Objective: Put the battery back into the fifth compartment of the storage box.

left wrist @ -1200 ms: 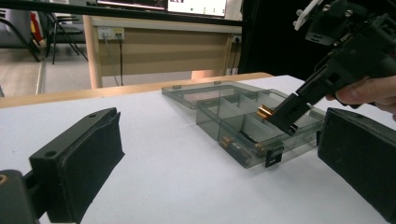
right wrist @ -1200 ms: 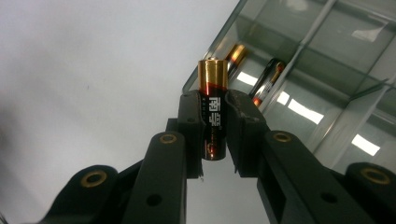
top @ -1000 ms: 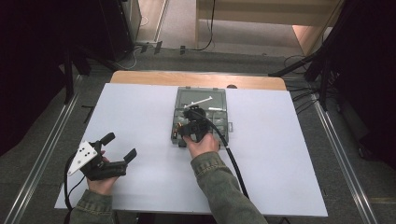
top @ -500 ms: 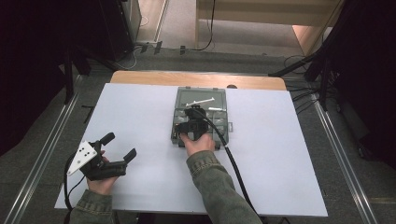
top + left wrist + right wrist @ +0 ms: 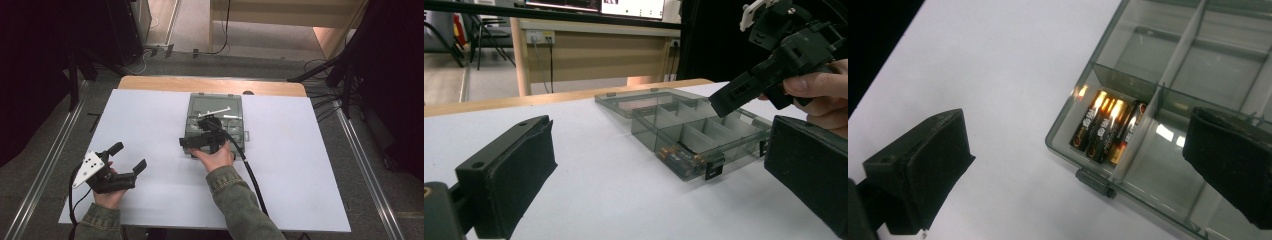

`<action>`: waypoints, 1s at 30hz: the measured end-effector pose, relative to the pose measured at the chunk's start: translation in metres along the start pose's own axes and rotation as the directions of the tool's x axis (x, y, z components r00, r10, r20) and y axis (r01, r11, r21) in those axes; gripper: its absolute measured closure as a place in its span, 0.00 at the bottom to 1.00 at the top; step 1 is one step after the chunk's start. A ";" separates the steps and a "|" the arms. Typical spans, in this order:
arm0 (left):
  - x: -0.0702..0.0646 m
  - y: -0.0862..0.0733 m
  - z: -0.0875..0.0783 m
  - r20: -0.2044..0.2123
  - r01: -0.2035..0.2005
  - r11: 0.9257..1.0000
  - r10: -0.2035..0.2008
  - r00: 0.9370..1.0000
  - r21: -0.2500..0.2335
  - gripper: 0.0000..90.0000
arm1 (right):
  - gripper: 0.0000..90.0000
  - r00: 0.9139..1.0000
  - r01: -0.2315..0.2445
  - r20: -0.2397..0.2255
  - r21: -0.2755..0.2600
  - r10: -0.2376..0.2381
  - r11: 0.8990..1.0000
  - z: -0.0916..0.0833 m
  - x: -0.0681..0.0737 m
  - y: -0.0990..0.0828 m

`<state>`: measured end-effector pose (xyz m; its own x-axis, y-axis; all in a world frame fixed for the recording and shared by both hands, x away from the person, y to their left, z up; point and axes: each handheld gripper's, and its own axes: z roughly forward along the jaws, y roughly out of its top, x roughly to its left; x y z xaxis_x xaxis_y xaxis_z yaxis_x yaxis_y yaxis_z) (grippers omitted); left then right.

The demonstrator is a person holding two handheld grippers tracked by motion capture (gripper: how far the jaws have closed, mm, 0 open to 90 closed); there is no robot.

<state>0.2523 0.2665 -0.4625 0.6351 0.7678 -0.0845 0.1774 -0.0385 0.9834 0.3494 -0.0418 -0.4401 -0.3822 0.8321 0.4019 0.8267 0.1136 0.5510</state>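
A clear grey compartment box [image 5: 233, 131] lies open in the middle of the white table, its lid flat behind it. Three black and gold batteries [image 5: 1108, 125] lie side by side in its near corner compartment [image 5: 676, 155]. My right gripper [image 5: 192, 141] hovers over that corner, open, with nothing between its pads [image 5: 1075, 175]. In the left gripper view it [image 5: 774, 60] hangs above the box [image 5: 724, 132], held by a hand. My left gripper [image 5: 129, 156] rests open low over the table at the front left, aimed at the box [image 5: 659, 180], well apart from it.
A white stick-like piece [image 5: 214, 112] lies on the box's lid. The right gripper's cable [image 5: 252, 175] trails back along the sleeve. The white sheet [image 5: 310, 165] covers a wooden table [image 5: 210, 84]; metal rails run down both sides.
The right gripper has drawn back a little toward the box's near left corner and turned to the left. The left gripper has stayed put.
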 end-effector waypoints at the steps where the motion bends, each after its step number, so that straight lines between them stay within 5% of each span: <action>1: 0.000 0.000 0.000 0.000 0.000 1.000 0.000 1.000 0.000 0.00 | 0.00 1.000 0.005 -0.004 -0.008 -0.005 1.000 -0.001 0.000 -0.001; 13: 0.000 0.000 0.000 -0.001 0.000 1.000 0.000 1.000 0.001 0.00 | 0.00 0.999 0.044 -0.020 0.002 -0.044 0.999 -0.018 -0.010 -0.012; 20: 0.000 0.000 0.000 -0.002 -0.002 1.000 0.002 1.000 0.002 0.00 | 0.00 0.995 0.097 0.029 -0.014 -0.096 0.995 -0.035 -0.019 -0.025; 30: 0.001 0.000 0.001 -0.009 -0.001 1.000 0.001 1.000 0.005 0.00 | 0.00 0.990 0.116 0.084 -0.071 -0.110 0.991 -0.057 -0.045 -0.040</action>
<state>0.2534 0.2667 -0.4628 0.6288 0.7732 -0.0818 0.1801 -0.0424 0.9827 0.3099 -0.1151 -0.4388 -0.4346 0.8574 0.2756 0.7455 0.1707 0.6443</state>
